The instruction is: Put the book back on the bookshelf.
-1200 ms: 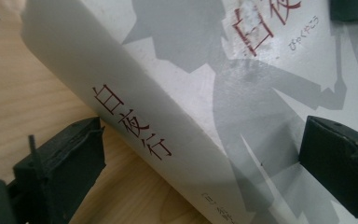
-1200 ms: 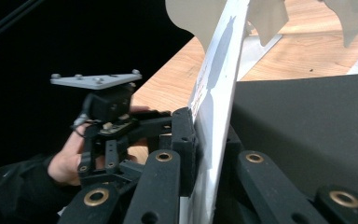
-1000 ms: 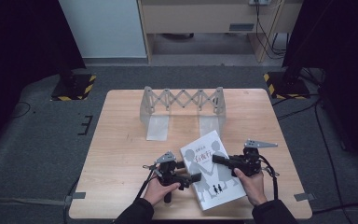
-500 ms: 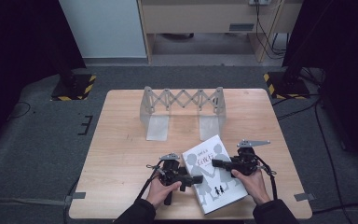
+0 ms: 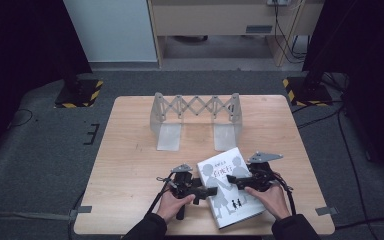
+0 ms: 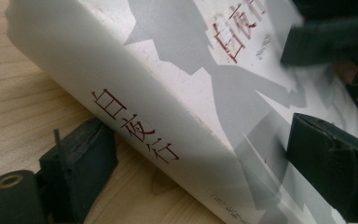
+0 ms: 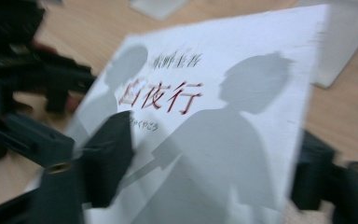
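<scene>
Near edge of the pale wooden table: a thick white paperback book with grey silhouette figures and dark red characters on its cover lies flat, cover up, turned slightly askew to the table edge. The spine is also white, with the same red characters running along it, as the left gripper view shows. Cover art: two large grey figure shapes, plus two small dark figures near the lower edge in the high view.

Left gripper sits at the book's spine side. Its jaws straddle the spine, one low beside the table surface, one above the cover; they have just been closing a little with the book between them. Whether the pads press on the book I cannot tell.

Right gripper lies over the cover from the other side. Its jaws have just been opening; in the right gripper view they stand spread to either side of the book, not pressing it. Released.

Farther back, mid-table: a grey metal expanding book rack with a scissor-lattice back and two flat end plates stands upright, well apart from the book. Its bay holds nothing.
</scene>
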Available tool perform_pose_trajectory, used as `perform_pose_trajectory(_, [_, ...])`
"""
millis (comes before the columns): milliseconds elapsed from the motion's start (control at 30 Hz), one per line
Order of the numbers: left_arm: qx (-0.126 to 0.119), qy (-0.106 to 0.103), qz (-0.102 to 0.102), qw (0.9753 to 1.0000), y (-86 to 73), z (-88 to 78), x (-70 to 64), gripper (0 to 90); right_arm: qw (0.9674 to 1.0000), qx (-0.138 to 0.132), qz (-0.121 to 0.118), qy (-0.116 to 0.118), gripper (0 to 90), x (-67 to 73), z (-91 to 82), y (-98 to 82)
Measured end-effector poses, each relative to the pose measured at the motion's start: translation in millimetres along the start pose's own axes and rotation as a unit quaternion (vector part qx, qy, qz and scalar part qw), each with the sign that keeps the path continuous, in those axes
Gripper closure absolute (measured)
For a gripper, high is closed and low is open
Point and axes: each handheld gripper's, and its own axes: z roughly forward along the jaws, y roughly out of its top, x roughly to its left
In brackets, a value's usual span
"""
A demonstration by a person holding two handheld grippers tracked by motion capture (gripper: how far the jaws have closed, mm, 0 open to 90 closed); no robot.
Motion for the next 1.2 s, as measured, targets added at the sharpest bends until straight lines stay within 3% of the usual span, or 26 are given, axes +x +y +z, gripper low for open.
perform_pose_trajectory(200, [-0.005,0.001,0.003,1.0,-0.5,1.0,0.1,9.0,0.9995,0.003,0.029,0.01,21.3,-5.9,3.7,-3.7])
perform_pose_trajectory(933, [0.019,0.005,-0.009,0.9998,6.2,-3.1,2.8,9.3,0.999,-0.009,0.034,0.028,20.7,-4.0,11.7,-6.2])
perform_pose_trajectory(1133, [-0.003,-0.001,-0.007,1.0,5.4,1.2,5.8,8.1,0.9975,-0.037,0.056,0.023,24.1,-8.2,10.0,-11.7])
perform_pose_trajectory(1200, [-0.006,-0.004,-0.006,1.0,5.5,1.9,6.9,8.0,0.9975,-0.034,0.058,0.021,24.1,-8.3,9.5,-11.8])
